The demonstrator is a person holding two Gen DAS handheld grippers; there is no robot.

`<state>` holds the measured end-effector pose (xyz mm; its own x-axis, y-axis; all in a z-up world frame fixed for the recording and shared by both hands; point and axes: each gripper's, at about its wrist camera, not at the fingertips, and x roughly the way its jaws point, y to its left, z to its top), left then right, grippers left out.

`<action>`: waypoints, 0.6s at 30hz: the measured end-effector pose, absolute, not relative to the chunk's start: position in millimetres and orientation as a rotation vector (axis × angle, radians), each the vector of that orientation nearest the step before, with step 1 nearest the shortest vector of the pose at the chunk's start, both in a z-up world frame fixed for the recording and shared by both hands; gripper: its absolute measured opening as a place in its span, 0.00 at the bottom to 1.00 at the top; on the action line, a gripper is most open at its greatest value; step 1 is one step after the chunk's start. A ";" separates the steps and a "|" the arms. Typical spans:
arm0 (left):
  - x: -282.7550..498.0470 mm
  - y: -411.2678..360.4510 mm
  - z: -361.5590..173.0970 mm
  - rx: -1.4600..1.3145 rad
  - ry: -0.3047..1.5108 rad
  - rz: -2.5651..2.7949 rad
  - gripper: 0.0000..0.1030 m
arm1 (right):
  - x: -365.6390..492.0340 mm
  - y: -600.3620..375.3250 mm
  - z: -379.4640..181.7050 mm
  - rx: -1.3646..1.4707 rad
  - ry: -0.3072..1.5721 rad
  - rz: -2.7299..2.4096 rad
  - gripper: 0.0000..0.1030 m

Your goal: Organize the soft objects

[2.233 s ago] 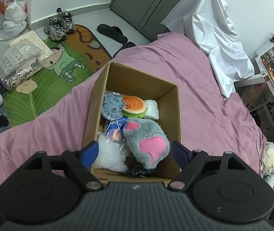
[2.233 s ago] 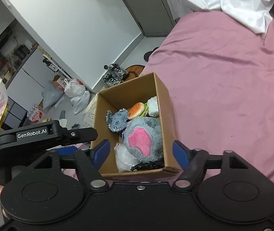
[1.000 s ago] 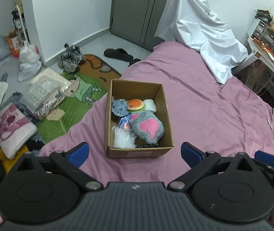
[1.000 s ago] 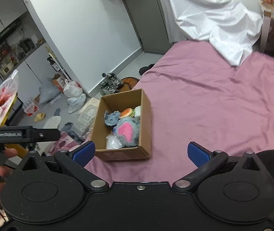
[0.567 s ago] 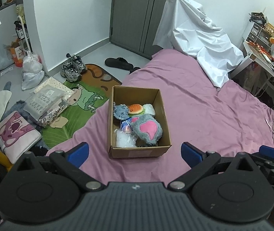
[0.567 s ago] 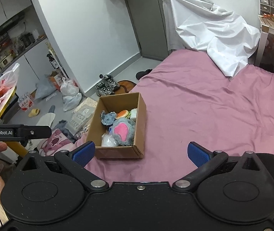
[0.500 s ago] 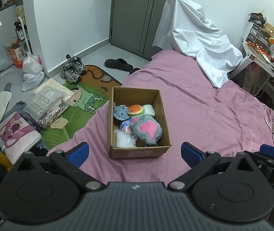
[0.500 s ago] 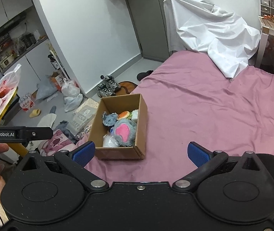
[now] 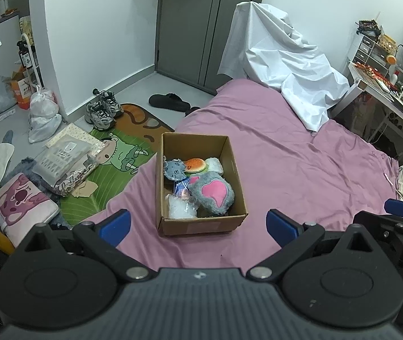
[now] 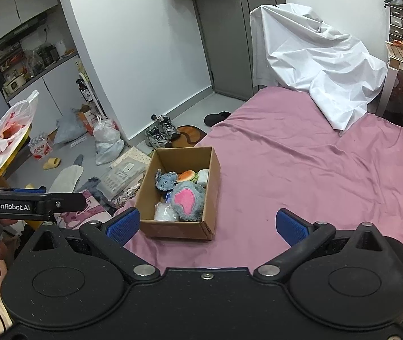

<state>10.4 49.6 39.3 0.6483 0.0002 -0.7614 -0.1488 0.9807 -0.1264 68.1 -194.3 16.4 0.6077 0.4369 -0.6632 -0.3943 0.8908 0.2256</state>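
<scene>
1. Near the left edge of the pink bed (image 9: 300, 170), a cardboard box (image 9: 201, 226) holds the soft things: grey plush with a pink heart (image 9: 212, 192), burger toy (image 9: 194, 165), small grey doll (image 9: 174, 170), clear plastic bag (image 9: 180, 209).
2. Bare sheet around the box shows no loose toy, so the gathering looks finished.
3. Left gripper (image 9: 198, 223) and right gripper (image 10: 205, 223) hang well back from the box, jaws spread wide, grasping nothing.
4. What remains, if anything, seems only tidying inside the box.
</scene>
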 end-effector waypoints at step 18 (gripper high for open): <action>7.1 51.8 40.6 -0.180 0.854 0.094 0.98 | 67.6 -192.7 15.1 0.079 0.777 0.499 1.00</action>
<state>7.1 51.8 40.6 0.6540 0.0101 -0.7564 -0.1542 0.9807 -0.1203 67.6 -192.7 15.1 0.6035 0.4593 -0.6518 -0.4022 0.8812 0.2484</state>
